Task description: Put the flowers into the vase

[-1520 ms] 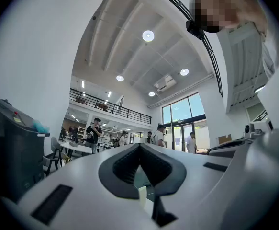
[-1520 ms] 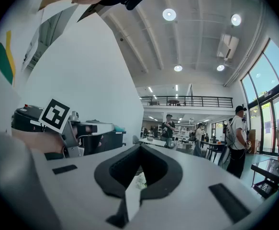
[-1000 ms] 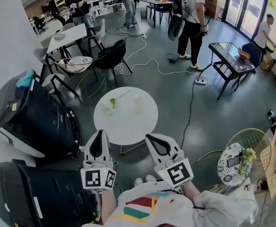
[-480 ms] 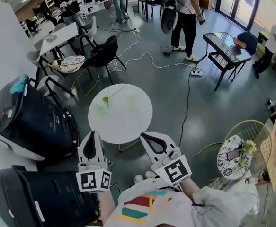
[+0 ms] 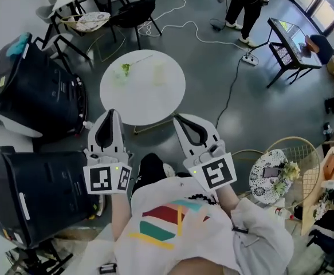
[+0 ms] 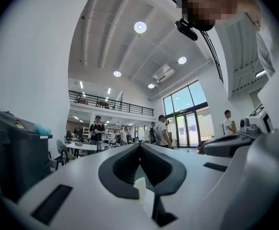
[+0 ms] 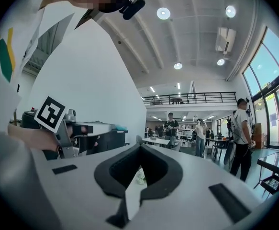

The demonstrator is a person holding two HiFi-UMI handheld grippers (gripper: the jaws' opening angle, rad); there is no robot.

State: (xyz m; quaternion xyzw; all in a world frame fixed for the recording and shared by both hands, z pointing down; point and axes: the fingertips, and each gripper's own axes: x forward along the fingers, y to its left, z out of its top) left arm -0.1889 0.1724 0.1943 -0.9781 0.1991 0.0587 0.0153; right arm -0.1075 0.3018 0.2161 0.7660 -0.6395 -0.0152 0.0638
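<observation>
Round white table (image 5: 146, 99) bears green flower (image 5: 125, 69), pale vase (image 5: 158, 72).

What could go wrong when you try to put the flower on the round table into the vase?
1. The vase looks see-through and faint against the white table, so it might get bumped and tip over.
2. The flower lies flat with a thin stem. The left hand-held gripper and right hand-held gripper are both shut, so one must open first. A poor pinch could then slip or squash the stem.
</observation>
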